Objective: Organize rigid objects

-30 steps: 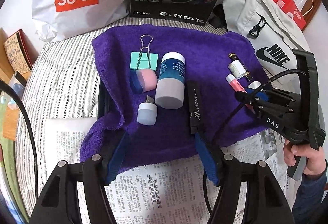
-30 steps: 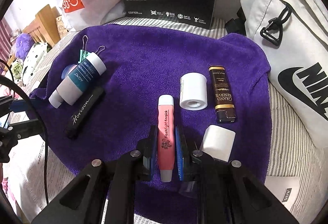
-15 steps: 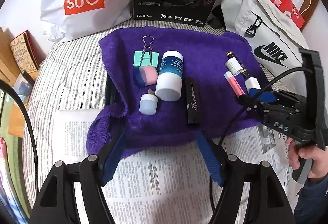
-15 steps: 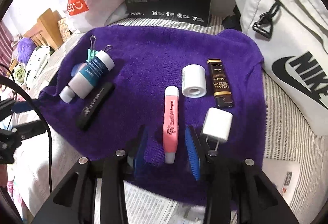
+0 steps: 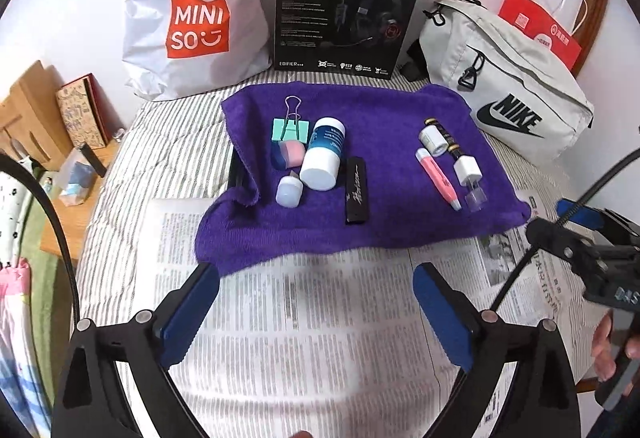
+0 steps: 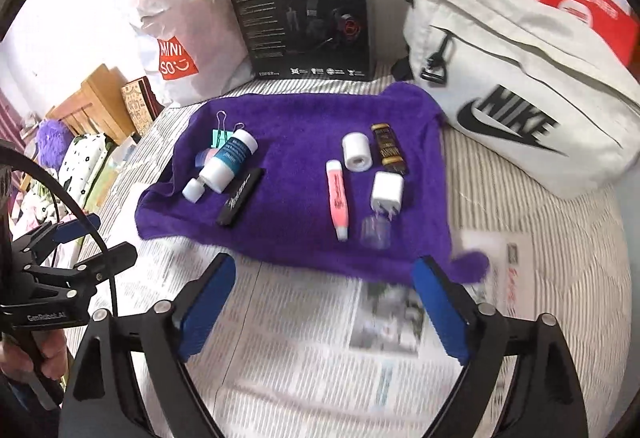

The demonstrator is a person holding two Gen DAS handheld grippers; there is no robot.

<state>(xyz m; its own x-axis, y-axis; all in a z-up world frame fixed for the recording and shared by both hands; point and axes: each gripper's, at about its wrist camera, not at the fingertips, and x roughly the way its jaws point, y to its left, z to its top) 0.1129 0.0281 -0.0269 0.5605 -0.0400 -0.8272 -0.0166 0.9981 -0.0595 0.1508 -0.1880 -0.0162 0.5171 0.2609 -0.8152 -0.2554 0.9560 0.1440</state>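
A purple towel (image 5: 384,117) (image 6: 296,125) holds two groups of small objects. On its left lie a green binder clip (image 5: 291,128), a pink and blue eraser (image 5: 287,153), a white and blue bottle (image 5: 324,153) (image 6: 229,160), a small white cap (image 5: 289,191) and a black bar (image 5: 356,189) (image 6: 241,196). On its right lie a pink tube (image 5: 437,179) (image 6: 337,199), a white roll (image 6: 356,151), a dark brown vial (image 6: 388,148) and a white plug (image 6: 387,191). My left gripper (image 5: 316,314) and right gripper (image 6: 324,306) are open and empty over newspaper, short of the towel.
Newspaper (image 5: 304,326) covers the striped bed in front. A Miniso bag (image 5: 192,9), a black headset box (image 5: 344,5) and a white Nike bag (image 5: 508,97) stand behind the towel. A wooden side table (image 5: 24,109) is at the left.
My right gripper opened, let go of the pink tube and pulled back. My left gripper also pulled back from the towel. Both now hang over the newspaper.
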